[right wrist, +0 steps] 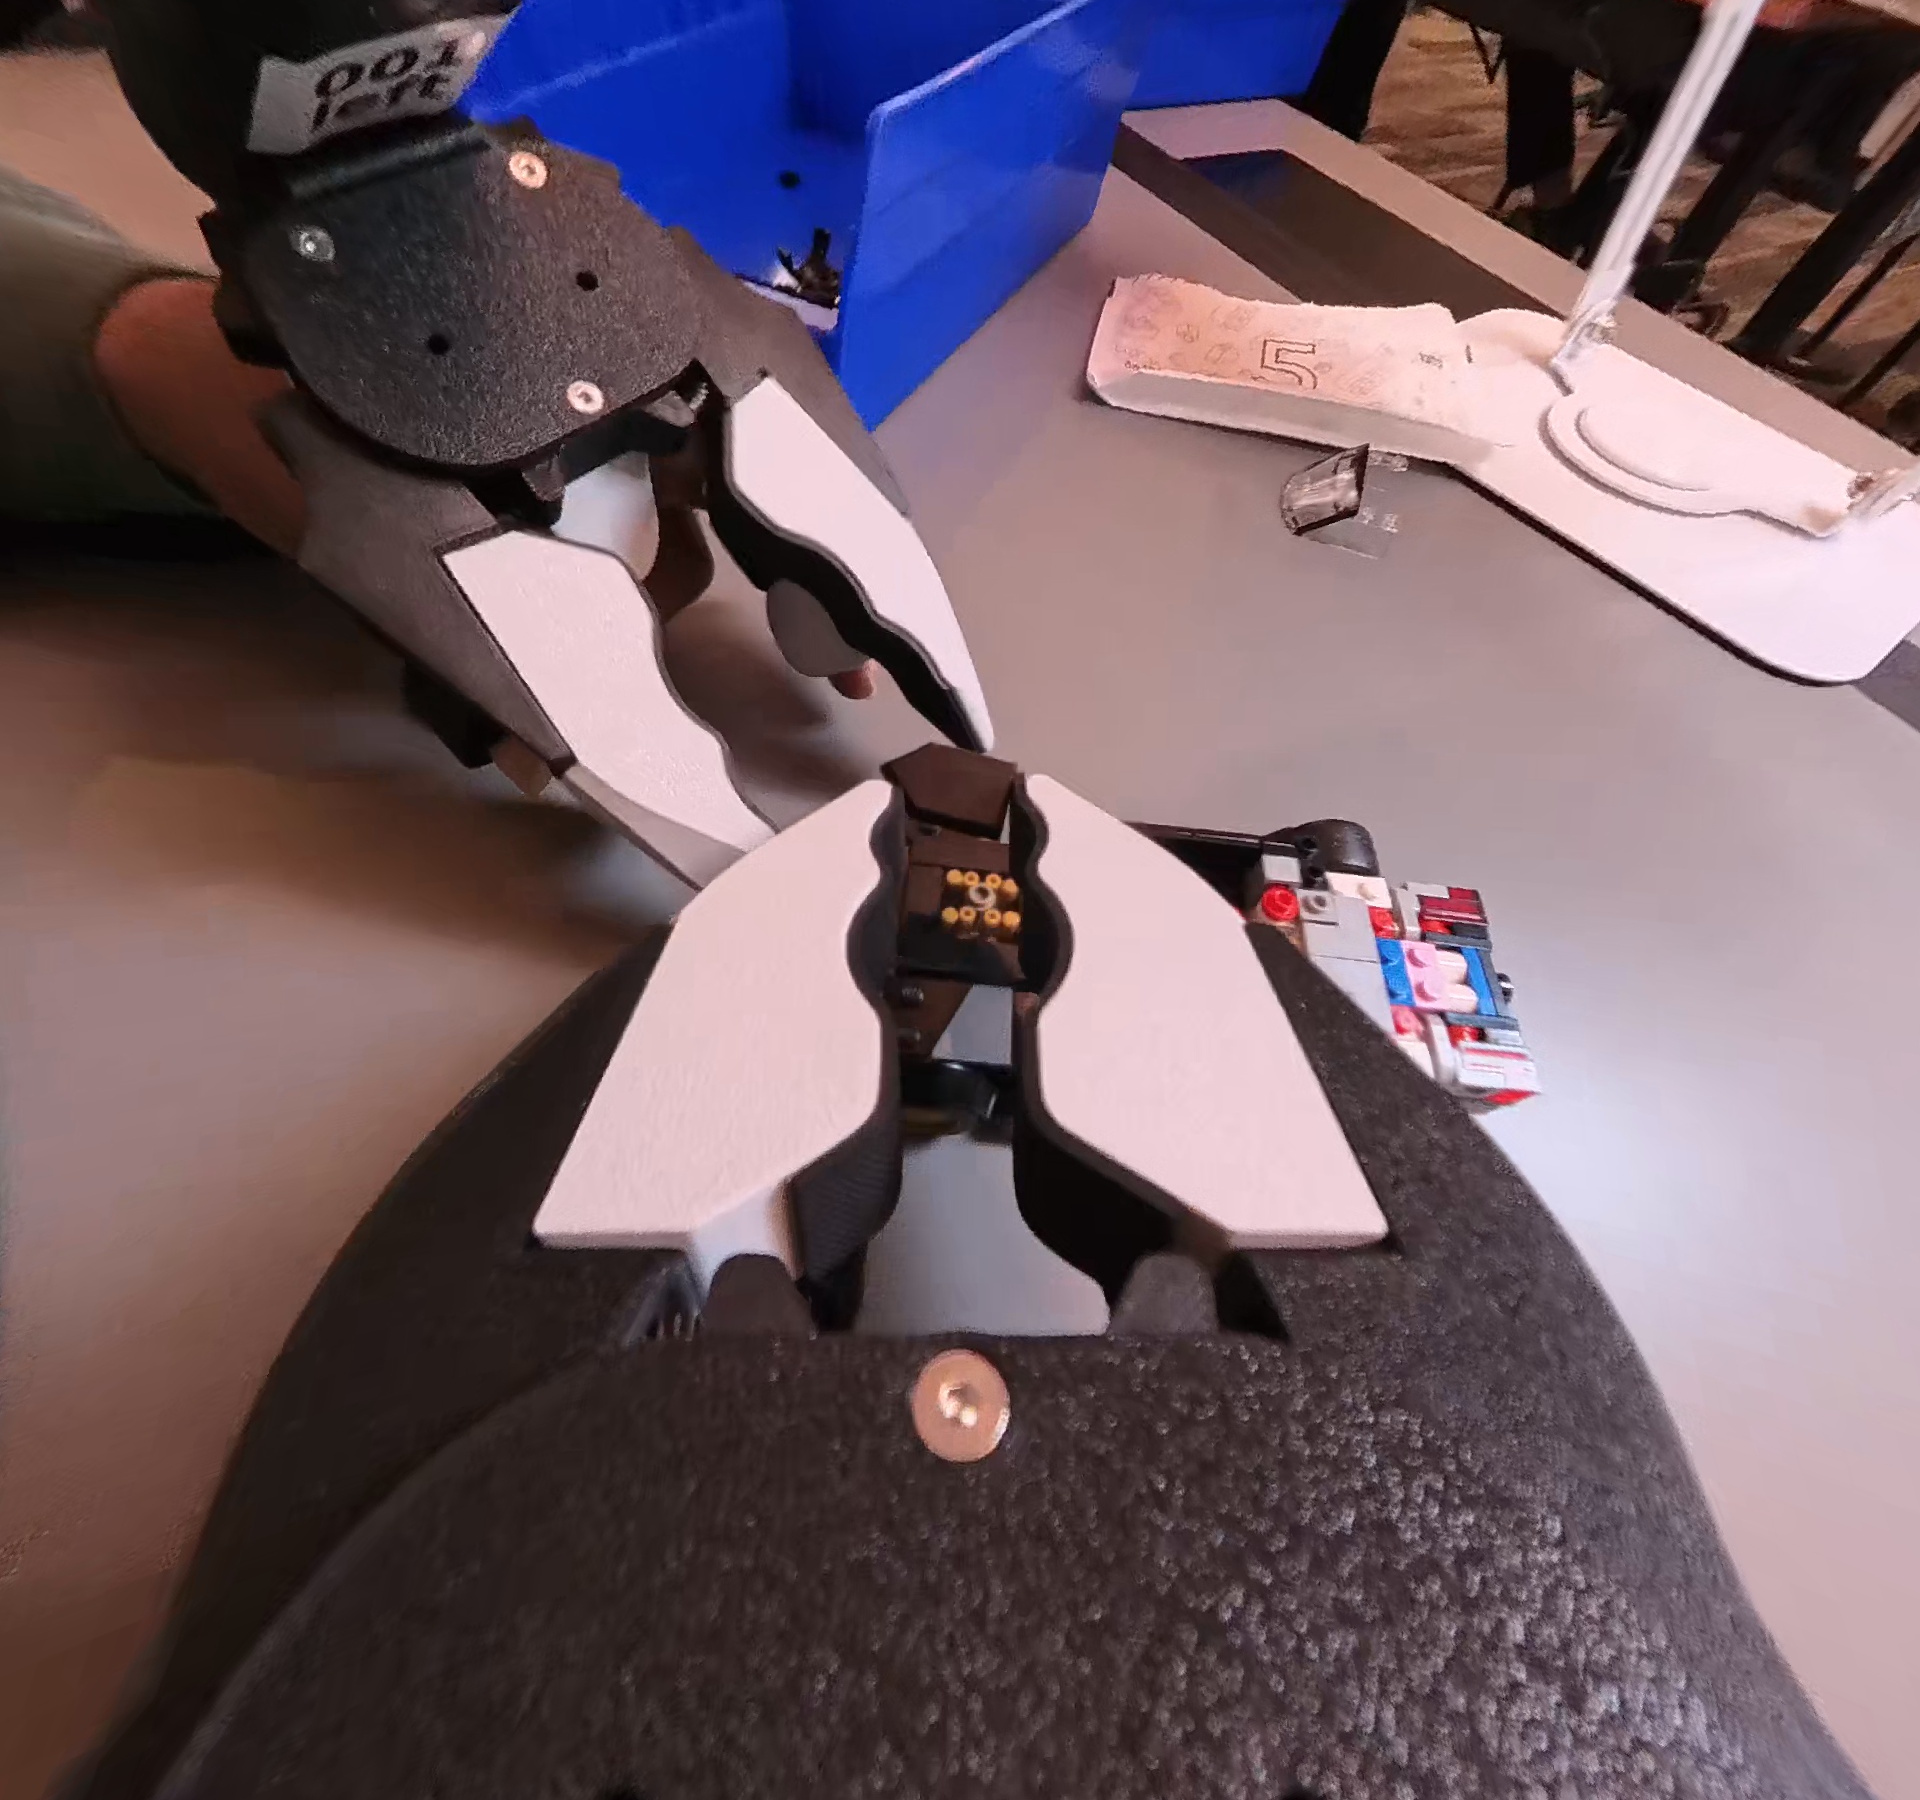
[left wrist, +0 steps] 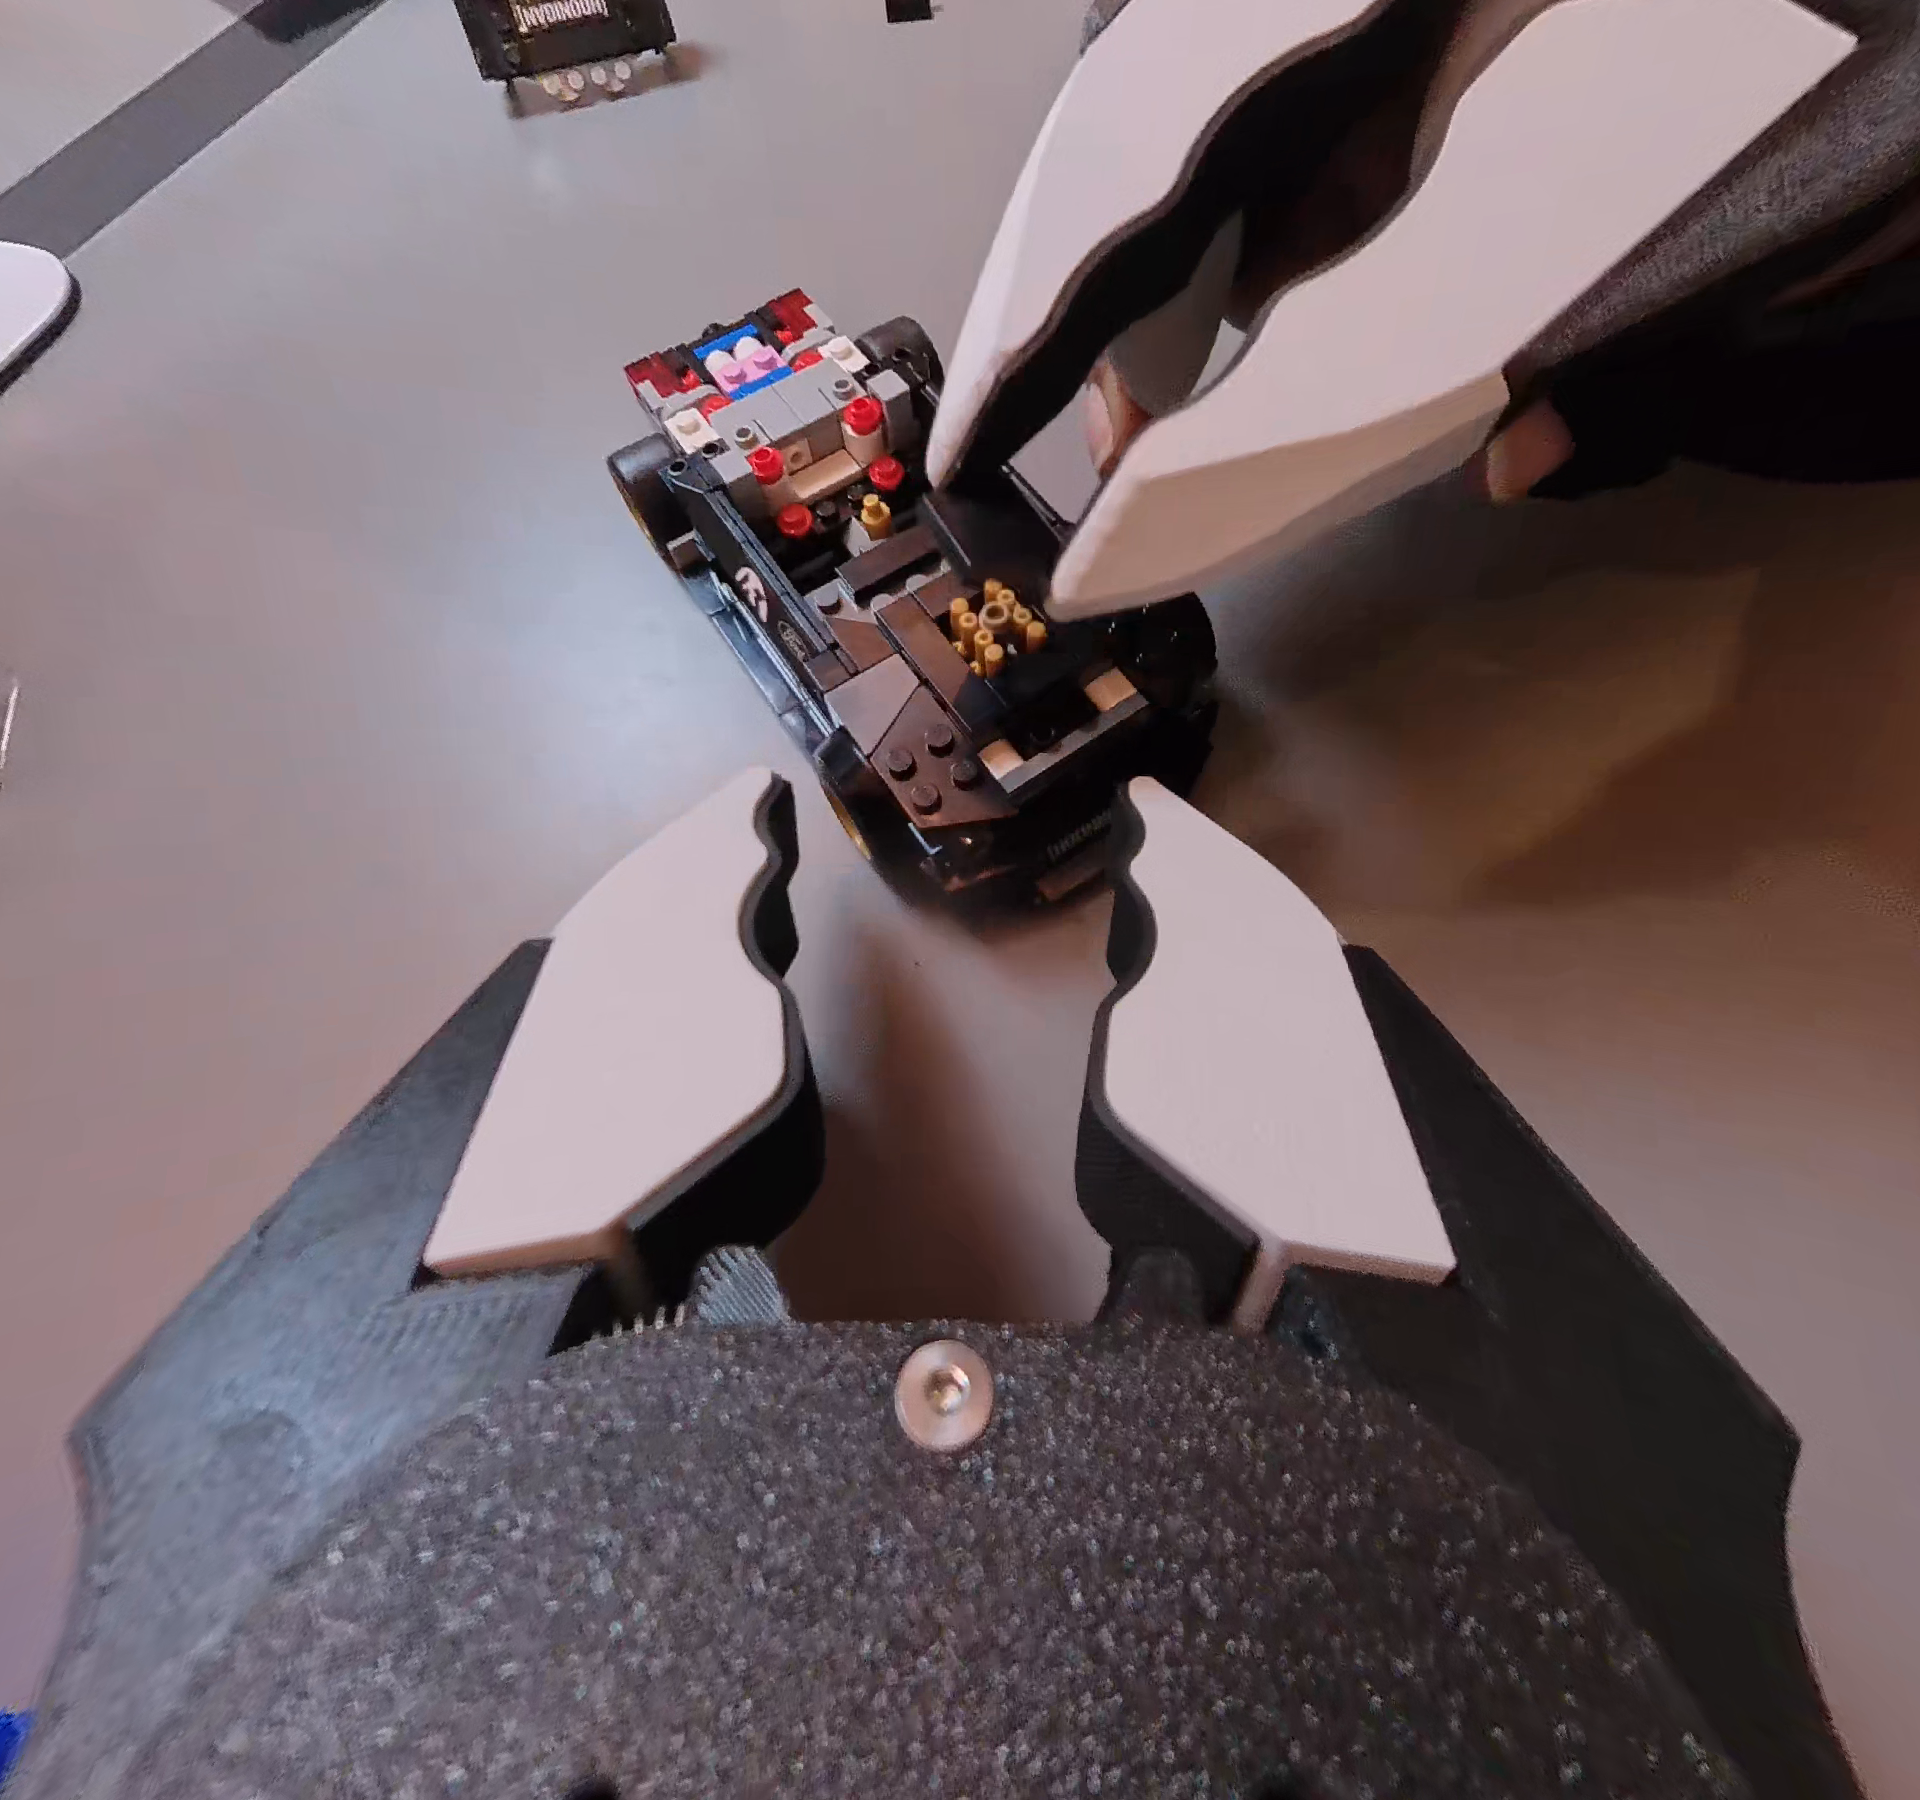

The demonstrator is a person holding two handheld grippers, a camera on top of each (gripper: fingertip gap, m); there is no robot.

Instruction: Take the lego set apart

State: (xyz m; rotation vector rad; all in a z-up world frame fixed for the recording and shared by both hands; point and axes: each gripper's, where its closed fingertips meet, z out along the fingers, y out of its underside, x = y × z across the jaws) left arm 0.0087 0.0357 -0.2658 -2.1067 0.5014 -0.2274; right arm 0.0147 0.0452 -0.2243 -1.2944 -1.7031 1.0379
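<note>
The right gripper (right wrist: pixel 951 794) has its jaws closed in around the lego car (left wrist: pixel 883 587), seemingly clamped on a black hood piece; the car rests on the grey table (left wrist: pixel 312 555), likely light, rigid, prone to shedding bricks; the left gripper (left wrist: pixel 956 794) hovers spread apart at its nose; a detached black panel (left wrist: pixel 556 10) lies beyond.
</note>
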